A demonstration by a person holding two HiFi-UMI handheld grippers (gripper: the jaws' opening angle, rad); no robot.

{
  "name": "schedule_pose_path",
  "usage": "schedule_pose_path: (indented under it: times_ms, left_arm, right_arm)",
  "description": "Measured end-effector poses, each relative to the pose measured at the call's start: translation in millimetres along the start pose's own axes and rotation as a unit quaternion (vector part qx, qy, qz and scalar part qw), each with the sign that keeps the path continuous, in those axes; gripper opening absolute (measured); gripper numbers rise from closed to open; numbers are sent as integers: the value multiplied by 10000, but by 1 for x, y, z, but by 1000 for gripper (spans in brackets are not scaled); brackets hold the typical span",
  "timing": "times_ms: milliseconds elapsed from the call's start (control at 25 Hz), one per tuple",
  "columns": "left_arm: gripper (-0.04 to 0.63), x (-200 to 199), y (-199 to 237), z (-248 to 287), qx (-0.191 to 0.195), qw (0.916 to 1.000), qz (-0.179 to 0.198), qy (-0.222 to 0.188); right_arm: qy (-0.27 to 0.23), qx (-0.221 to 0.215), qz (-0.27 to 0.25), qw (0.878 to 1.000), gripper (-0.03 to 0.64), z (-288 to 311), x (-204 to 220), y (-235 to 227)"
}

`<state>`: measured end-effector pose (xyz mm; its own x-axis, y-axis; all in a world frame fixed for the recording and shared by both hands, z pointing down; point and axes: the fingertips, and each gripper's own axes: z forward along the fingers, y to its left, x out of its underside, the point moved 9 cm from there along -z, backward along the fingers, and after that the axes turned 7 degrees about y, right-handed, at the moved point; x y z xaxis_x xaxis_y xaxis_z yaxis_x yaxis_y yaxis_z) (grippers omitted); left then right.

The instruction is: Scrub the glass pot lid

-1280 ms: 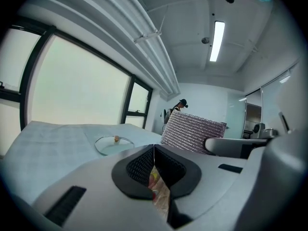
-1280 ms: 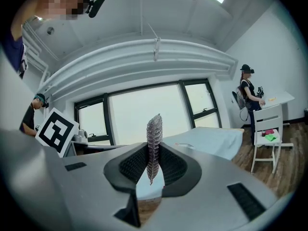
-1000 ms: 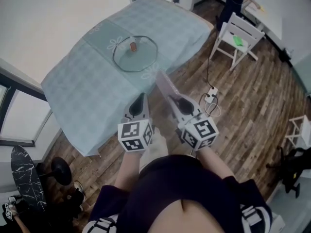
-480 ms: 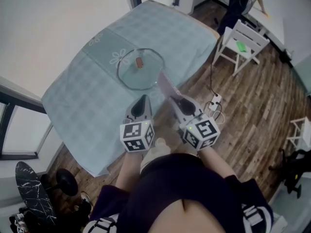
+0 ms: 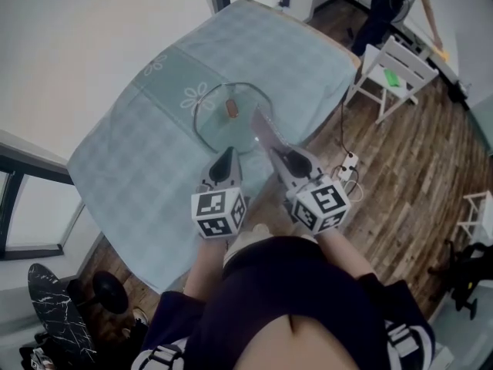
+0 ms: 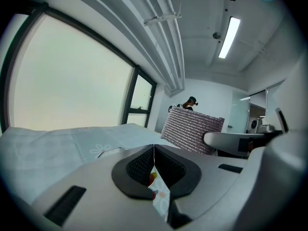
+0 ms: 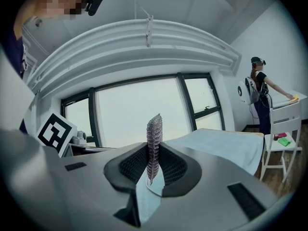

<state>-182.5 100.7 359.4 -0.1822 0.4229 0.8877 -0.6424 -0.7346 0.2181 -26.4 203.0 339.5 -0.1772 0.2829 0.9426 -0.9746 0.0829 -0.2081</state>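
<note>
Seen from above, a person in a dark top holds 2 grey grippers out in front. Each gripper is capped by a white cube with black square markers. Ahead is a table (image 5: pixel 139 153) draped in a pale blue-green checked cloth with white flower motifs.

The round, clear glass pot lid (image 5: pixel 216 129) lies flat on the cloth towards the table's near edge. Its small brown knob (image 5: pixel 230 109) faces up.

The left gripper (image 5: pixel 228 154) points at the lid, with its tip just short of the near rim. Its 2 jaws are pressed together with nothing between them.

The right gripper (image 5: pixel 277 154) is clamped on a flat, silvery metal-mesh scouring pad (image 5: pixel 262 129). The pad stands on edge and reaches over the lid's right side. Whether it touches the glass cannot be told. In the right gripper view the pad shows edge-on, as 1 thin upright strip rising above the jaws.

To the right of the table, a white wooden chair (image 5: pixel 385 64) stands on a dark wood plank floor (image 5: pixel 408 176), with a small green object (image 5: pixel 394 77) on its seat. A white power strip (image 5: pixel 348 163) lies on the floor beside the table. Another person (image 5: pixel 385 6) stands at the far upper right.
</note>
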Motion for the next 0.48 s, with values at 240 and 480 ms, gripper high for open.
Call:
schedule_pose_path:
  times_ms: [240,480]
  left_arm:
    - [2,-6,25,15,-17,10000,-49,77]
    - [2,-6,38,28,-135,9996,-208,137]
  right_arm:
    - [43,-56,-13,10000,74,32,-7,-1]
    - [215,-28,-50,9998,74,50,-9,-14]
